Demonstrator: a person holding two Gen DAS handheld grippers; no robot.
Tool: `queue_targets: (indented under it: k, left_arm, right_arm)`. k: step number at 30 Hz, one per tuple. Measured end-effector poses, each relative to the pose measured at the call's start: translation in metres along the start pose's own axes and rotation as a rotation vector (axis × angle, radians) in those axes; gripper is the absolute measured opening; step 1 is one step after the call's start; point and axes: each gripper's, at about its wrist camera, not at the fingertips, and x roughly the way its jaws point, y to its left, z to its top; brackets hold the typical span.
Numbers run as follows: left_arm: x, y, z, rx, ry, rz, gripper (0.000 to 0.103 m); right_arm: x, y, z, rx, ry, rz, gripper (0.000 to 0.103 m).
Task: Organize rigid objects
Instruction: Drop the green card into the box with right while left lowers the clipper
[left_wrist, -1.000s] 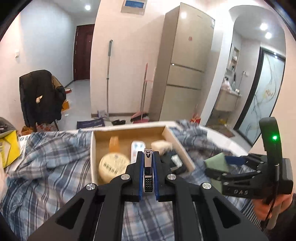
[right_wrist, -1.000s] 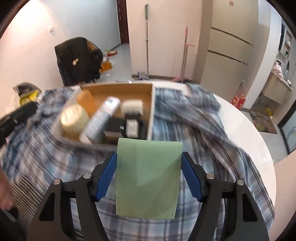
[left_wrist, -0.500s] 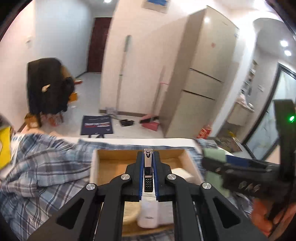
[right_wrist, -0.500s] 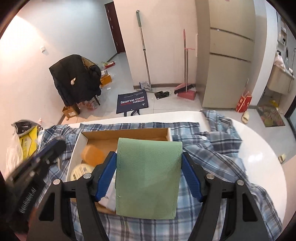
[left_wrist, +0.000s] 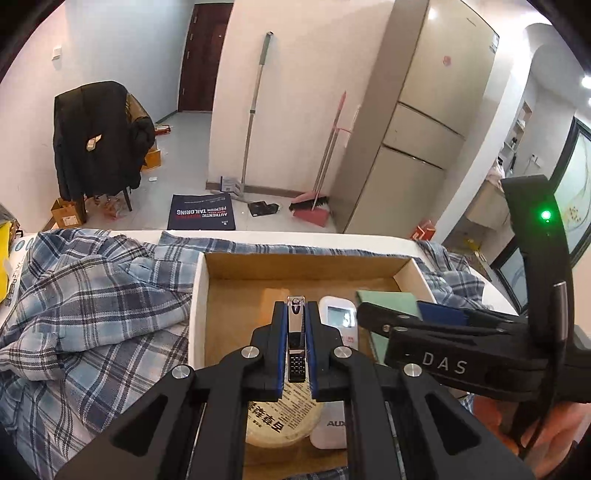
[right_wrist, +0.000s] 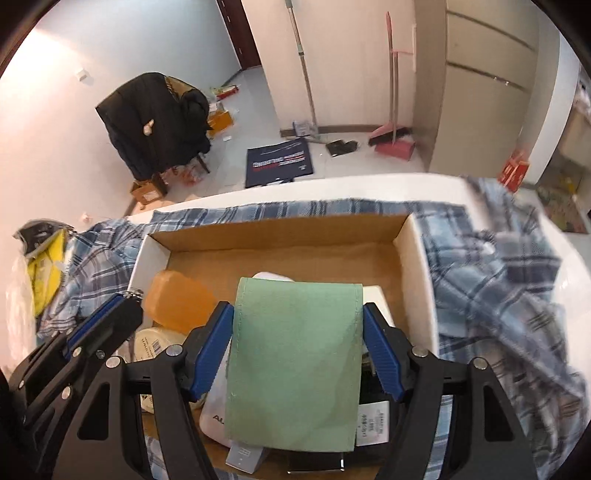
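A rumpled blue plaid cloth (left_wrist: 92, 314) covers the white table (right_wrist: 369, 186); on it sits the open cardboard box (right_wrist: 413, 280), near the table's far edge. Both held things hang over the box. The right gripper (right_wrist: 297, 343) pinches a flat green leather pouch (right_wrist: 295, 362) by its edges; the left gripper (left_wrist: 296, 343) is pressed tight on a slim silver nail clipper (left_wrist: 296, 332). Best to lower each over bare box floor by the far wall, clear of the white remote control (left_wrist: 338, 317), then release.

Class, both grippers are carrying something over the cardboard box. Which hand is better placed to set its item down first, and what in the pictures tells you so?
Probably the left. The left gripper with the nail clipper hangs over bare box floor. The right gripper with its green pouch is over packed items.
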Motion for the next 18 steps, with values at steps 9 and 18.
queue_targets:
  k: [9, 18]
  left_arm:
    - [-0.004, -0.007, -0.004, 0.005, 0.000, -0.039, 0.010]
    - [0.006, -0.034, -0.016, 0.055, 0.016, -0.107, 0.010]
  right_arm:
    - [-0.030, -0.003, -0.010, -0.010, -0.117, -0.057, 0.086]
    - [-0.068, -0.037, -0.025, -0.021, -0.227, -0.213, 0.086]
